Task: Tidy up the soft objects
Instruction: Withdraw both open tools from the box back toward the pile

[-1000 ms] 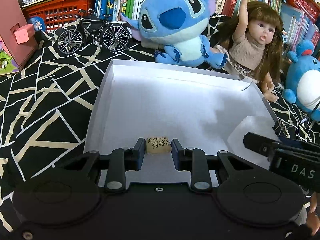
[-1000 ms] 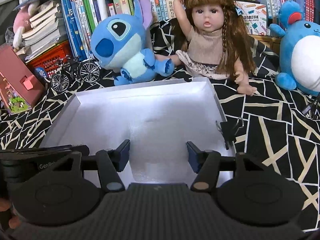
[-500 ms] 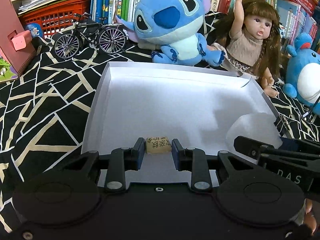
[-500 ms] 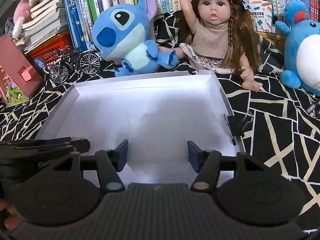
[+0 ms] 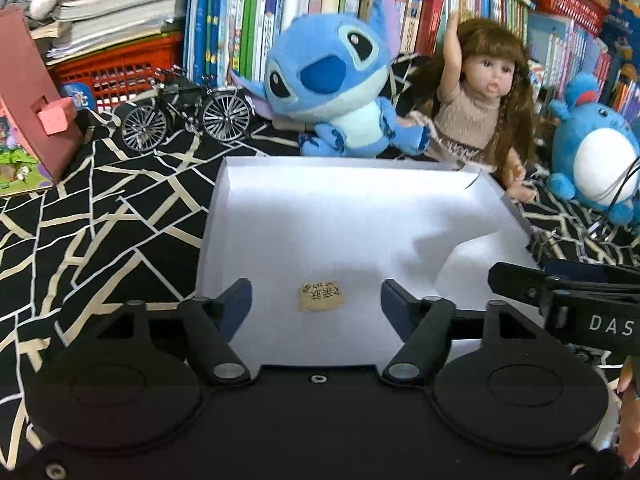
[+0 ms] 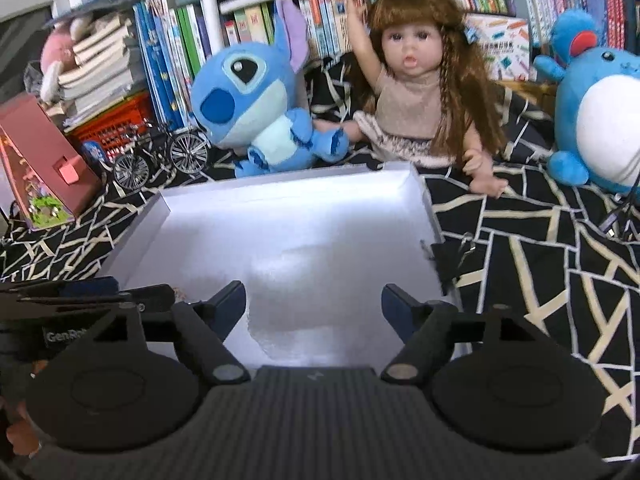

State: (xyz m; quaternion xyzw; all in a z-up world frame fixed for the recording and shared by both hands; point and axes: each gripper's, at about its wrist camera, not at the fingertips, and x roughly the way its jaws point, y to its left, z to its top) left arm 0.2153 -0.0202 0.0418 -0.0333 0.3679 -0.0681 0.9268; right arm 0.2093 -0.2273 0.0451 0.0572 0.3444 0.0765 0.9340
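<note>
A small tan soft block with printed characters (image 5: 321, 297) lies on the floor of the white tray (image 5: 360, 216), near its front edge. My left gripper (image 5: 316, 300) is open, its fingers on either side of the block and apart from it. My right gripper (image 6: 314, 304) is open and empty over the tray's (image 6: 280, 232) front part. The right gripper also shows in the left wrist view (image 5: 560, 292) at the right; the left one shows in the right wrist view (image 6: 88, 296) at the left.
Behind the tray sit a blue Stitch plush (image 5: 332, 80), a long-haired doll (image 5: 480, 108) and a round blue plush (image 5: 596, 156). A model bicycle (image 5: 184, 112), a pink box (image 5: 36, 120), a red basket (image 5: 116, 68) and bookshelves stand at the back. A binder clip (image 6: 448, 256) grips the tray's right wall.
My left gripper has opened and let go of the tan block, which now lies on the tray floor. Both grippers have tilted up a little.
</note>
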